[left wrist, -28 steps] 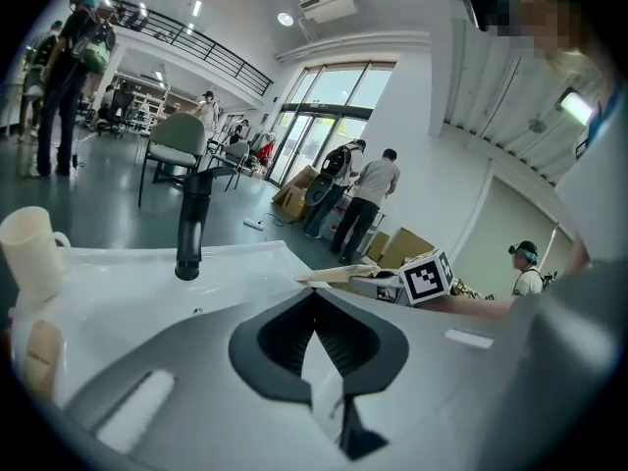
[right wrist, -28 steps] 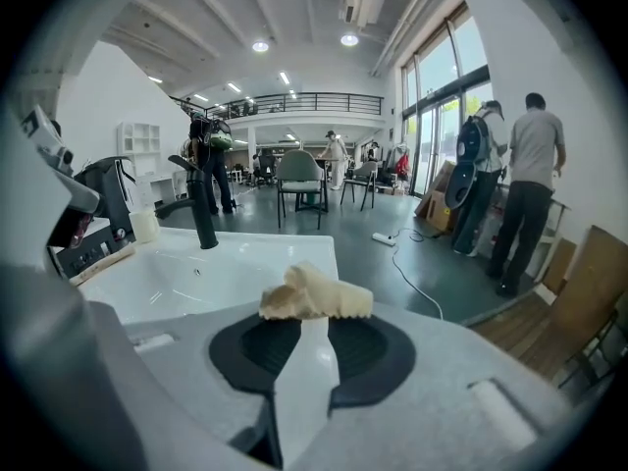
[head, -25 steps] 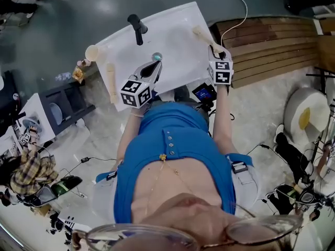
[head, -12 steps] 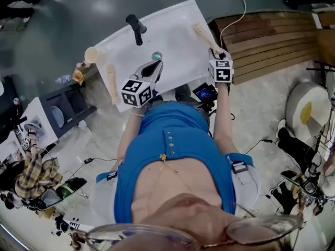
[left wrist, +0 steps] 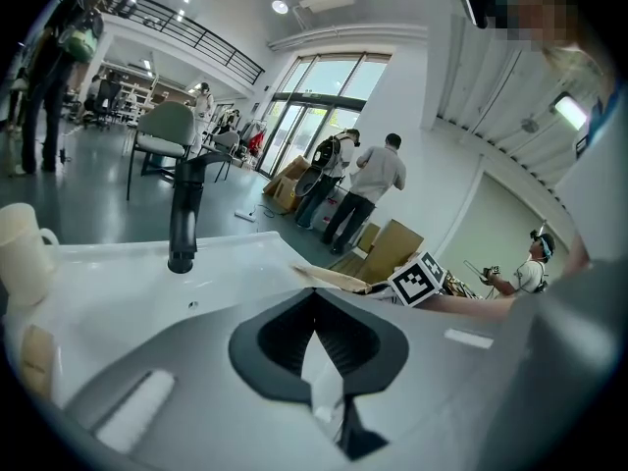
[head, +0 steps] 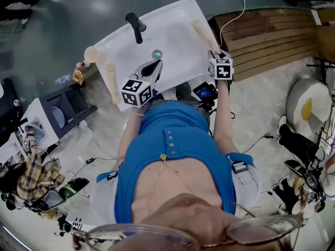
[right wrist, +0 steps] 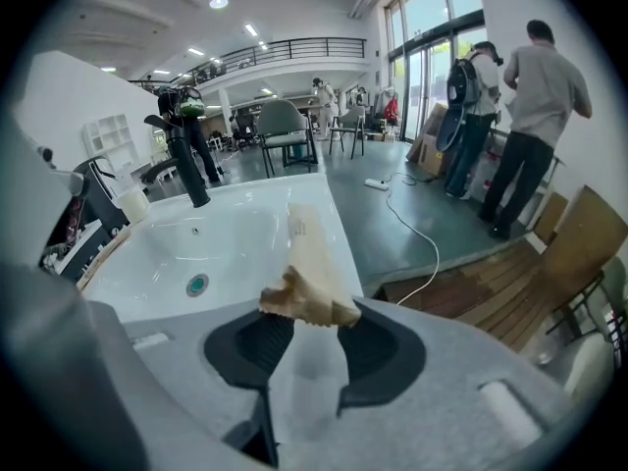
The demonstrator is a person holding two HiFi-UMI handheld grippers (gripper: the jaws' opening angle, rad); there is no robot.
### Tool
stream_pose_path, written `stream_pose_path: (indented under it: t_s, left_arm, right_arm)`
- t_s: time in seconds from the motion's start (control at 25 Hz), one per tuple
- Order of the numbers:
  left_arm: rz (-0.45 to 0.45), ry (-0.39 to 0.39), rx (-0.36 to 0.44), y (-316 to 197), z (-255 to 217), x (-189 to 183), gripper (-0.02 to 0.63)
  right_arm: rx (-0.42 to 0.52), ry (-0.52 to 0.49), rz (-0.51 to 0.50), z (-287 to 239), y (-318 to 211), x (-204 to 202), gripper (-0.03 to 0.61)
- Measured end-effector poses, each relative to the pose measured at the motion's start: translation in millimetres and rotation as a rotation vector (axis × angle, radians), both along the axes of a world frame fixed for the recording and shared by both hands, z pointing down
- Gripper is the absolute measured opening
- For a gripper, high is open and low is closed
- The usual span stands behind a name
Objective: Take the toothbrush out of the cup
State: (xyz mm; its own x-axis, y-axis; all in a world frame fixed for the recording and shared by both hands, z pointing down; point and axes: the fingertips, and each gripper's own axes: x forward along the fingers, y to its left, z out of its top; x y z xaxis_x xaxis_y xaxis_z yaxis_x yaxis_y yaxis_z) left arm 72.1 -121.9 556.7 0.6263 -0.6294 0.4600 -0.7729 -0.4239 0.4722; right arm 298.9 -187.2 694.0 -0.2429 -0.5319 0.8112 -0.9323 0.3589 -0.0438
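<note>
A long cream toothbrush [head: 203,33] lies along the right rim of the white sink [head: 172,33]. Its ragged near end [right wrist: 309,297] sits between the tips of my right gripper [right wrist: 312,324], whose jaws are opening, and the pads stand apart from it. In the head view that right gripper [head: 214,52] hangs at the sink's right front corner. The cream cup [head: 91,53] stands on the far left corner, also seen as a cup [left wrist: 22,253] in the left gripper view. My left gripper [head: 157,63] hovers over the front of the basin, shut and holding nothing [left wrist: 316,300].
A black faucet [head: 137,27] rises at the back of the sink, and the drain [head: 156,54] is in the basin. A second cream stick [head: 111,82] lies on the left rim. A wooden slatted platform [head: 272,41] and a white cable [head: 238,14] are to the right.
My right gripper has sunk a little toward the sink's right rim with the toothbrush's end at its tips. The left gripper has kept still.
</note>
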Motion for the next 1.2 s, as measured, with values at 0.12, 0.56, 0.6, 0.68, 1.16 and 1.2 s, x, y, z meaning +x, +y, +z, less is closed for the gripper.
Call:
stream_pose_path:
  t_s: [0.12,0.56,0.6,0.68,1.16,1.2]
  left_arm:
    - [0.006,-0.002,-0.001,1.8,1.0,-0.1,0.002]
    - [0.026,0.001,-0.005,3.8,3.2,-0.2,0.002]
    - [0.027,0.001,-0.005,4.4,3.1,-0.4,0.002]
    - [0.029,0.001,-0.005,5.0,3.2,-0.8,0.002]
    - [0.036,-0.006,0.005,6.9,1.8,-3.5,0.002]
    - [0.036,-0.005,0.006,6.4,1.9,-4.5,0.002]
  right_arm:
    - [-0.018,0.007,0.002,4.0,5.2,-0.4,0.13]
    - [-0.093,0.024,0.034,18.7,17.0,3.8,0.173]
    - [-0.104,0.028,0.035,19.9,18.5,4.2,0.176]
    - [-0.118,0.035,0.038,21.2,20.2,5.1,0.183]
    - [-0.183,0.07,0.038,20.1,30.3,8.7,0.221]
    - [-0.19,0.068,0.032,20.0,31.2,6.9,0.222]
